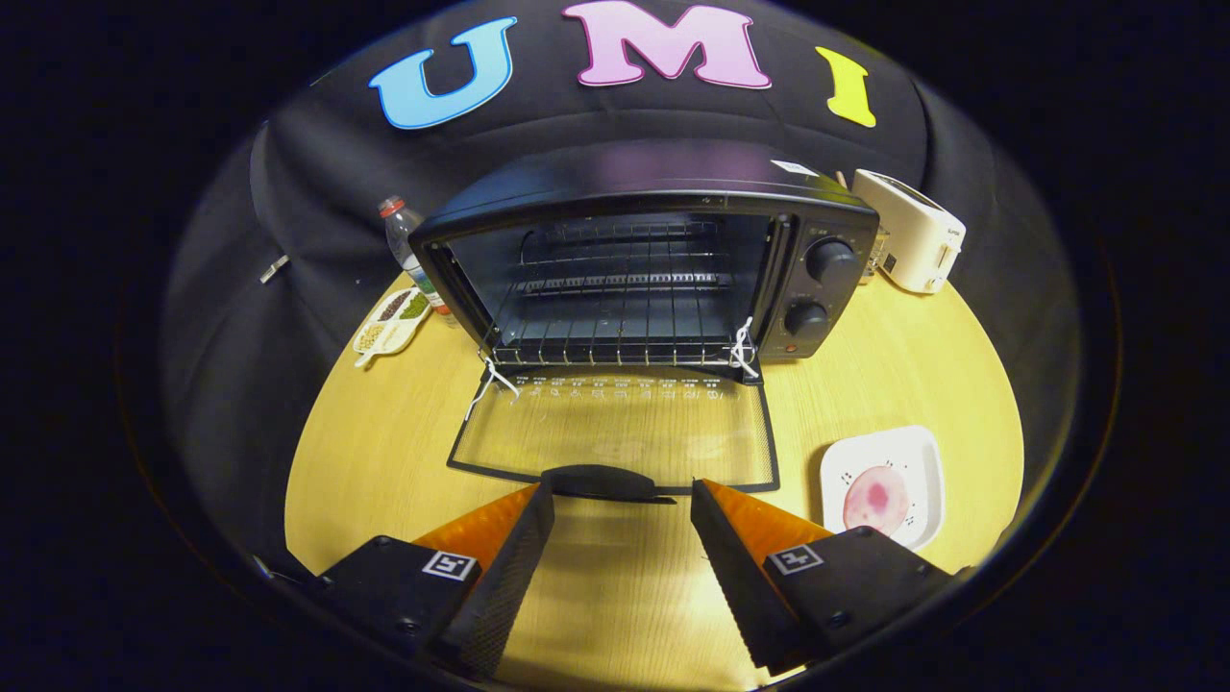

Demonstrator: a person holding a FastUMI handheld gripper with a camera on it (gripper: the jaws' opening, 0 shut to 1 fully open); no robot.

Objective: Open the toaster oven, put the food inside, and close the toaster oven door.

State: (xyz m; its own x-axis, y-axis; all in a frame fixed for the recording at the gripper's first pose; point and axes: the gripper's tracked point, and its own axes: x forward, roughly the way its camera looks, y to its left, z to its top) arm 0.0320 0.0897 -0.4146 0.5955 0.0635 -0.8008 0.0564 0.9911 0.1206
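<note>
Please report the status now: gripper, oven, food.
Gripper open, fingers flanking door handle. Toaster oven door down flat, rack bare. Food on plate, beside door.

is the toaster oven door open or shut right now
Open. The toaster oven door lies folded down flat on the table, exposing the wire rack. The gripper fingers are spread apart just short of the door handle.

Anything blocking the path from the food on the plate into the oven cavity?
Nothing visible does. The oven door lies folded down flat on the table, leaving the rack exposed. The food sits on the white plate, right of the door. The gripper is open, its fingers at the door handle.
</note>
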